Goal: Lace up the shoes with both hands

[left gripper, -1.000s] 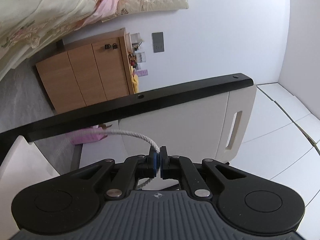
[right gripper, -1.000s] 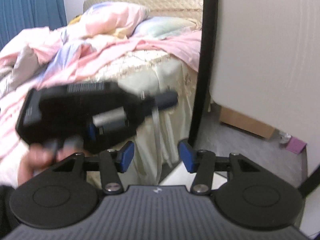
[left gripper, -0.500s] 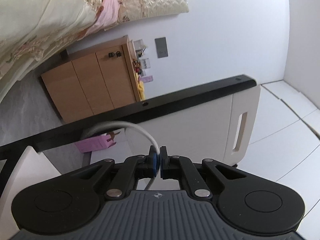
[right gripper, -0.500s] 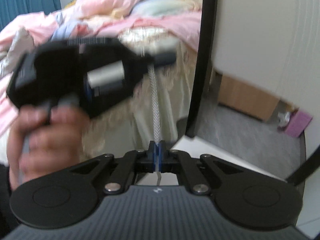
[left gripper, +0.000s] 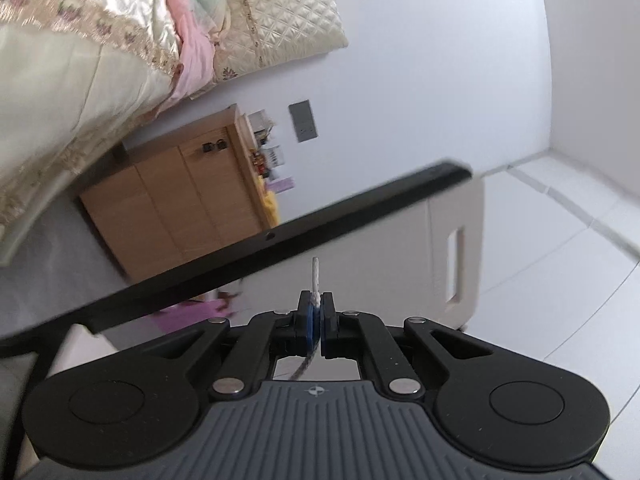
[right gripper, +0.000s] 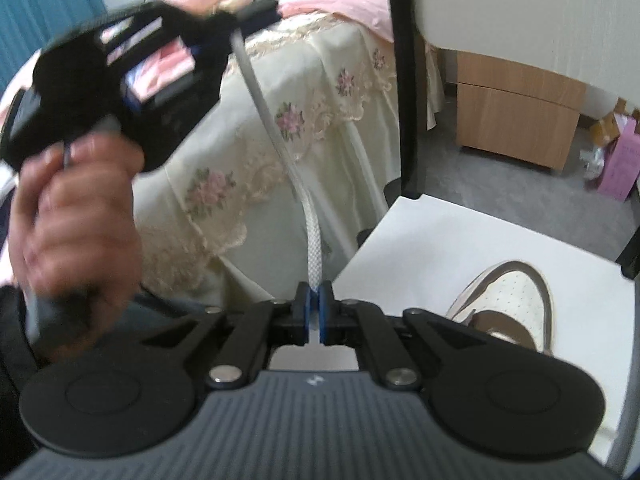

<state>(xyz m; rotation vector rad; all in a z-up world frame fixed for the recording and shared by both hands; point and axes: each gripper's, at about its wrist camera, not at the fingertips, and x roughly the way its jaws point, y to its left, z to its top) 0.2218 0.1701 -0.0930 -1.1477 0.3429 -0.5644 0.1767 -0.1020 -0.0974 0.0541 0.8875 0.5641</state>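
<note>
My left gripper [left gripper: 316,308] is shut on a white shoelace [left gripper: 315,280], whose stiff tip stands up just past the pads. In the right wrist view a hand [right gripper: 76,216] holds that left gripper [right gripper: 256,12] at the upper left. The shoelace [right gripper: 280,140] runs taut from it down into my right gripper [right gripper: 315,300]. The right jaws are opening slightly, and the lace is still pinched between the blue pads. A white and brown shoe [right gripper: 512,296] lies on the white table [right gripper: 440,232] at the lower right, partly hidden behind the right gripper's body.
A bed with a cream floral cover [right gripper: 240,152] stands behind the table. A black chair or table frame bar [right gripper: 404,80] rises upright beside it. A wooden cabinet [right gripper: 516,120] and a purple box [right gripper: 624,160] sit on the grey floor.
My right gripper went from open to closed on the lace and dropped lower, bringing the shoe into view. The lace loop in the left view has pulled through to a short upright end.
</note>
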